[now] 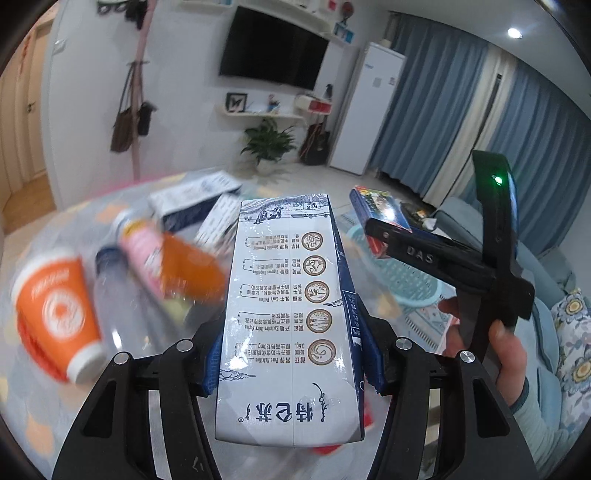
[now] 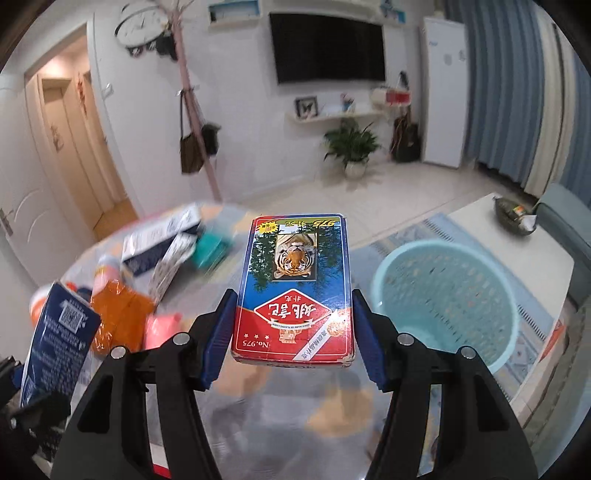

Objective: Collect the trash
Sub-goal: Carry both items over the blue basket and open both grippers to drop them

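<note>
We see a wall-mounted TV (image 2: 328, 47), potted plant (image 2: 351, 146) on the floor below a wall shelf (image 2: 334, 116), white fridge (image 2: 442, 92) beside blue curtains (image 2: 517, 92), coat stand (image 2: 192, 110) with a hanging bag (image 2: 191, 149), wall clock (image 2: 138, 24), and wooden door (image 2: 70, 147).

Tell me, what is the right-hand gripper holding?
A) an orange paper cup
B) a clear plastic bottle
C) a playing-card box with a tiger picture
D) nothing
C: the right gripper has its blue pads closed on the sides of the tiger card box.
</note>
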The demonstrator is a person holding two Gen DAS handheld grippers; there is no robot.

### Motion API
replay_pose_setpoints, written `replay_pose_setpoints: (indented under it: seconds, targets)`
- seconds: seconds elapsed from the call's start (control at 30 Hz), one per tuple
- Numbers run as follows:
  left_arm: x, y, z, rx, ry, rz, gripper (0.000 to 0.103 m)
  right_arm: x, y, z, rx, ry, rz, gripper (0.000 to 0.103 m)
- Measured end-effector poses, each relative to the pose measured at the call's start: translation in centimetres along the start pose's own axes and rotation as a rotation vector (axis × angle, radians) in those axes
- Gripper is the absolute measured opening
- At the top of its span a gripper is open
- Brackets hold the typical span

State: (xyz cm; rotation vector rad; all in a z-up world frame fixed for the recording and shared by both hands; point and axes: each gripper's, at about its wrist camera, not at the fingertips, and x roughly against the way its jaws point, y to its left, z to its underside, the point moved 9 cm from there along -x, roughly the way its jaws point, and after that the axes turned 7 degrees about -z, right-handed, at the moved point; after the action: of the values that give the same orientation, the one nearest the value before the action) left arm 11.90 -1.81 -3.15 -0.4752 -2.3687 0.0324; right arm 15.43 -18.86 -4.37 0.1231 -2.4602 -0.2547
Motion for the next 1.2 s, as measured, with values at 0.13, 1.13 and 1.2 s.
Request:
replay_pose_setpoints:
  seconds: [0.13, 1.13, 1.2]
  targets:
    - [-1.1, -2.7, -2.9, -0.062, -0.025, 0.001, 0.056, 1.8, -3.9, -1.7, -0.034, -0.053, 0.050, 0.057]
    - [-27.1, -19.6, -5.1, -0.137, 0.406, 0.125, 0.058, -6.4, -28.7, 6.8, -0.394, 0.255, 0.277, 0.058]
    - [-27.1, -19.5, -4.6, -0.128, 0.420, 0.131, 0.068, -6.4, -28.5, 7.0, -0.396, 0.259, 0.272, 0.058]
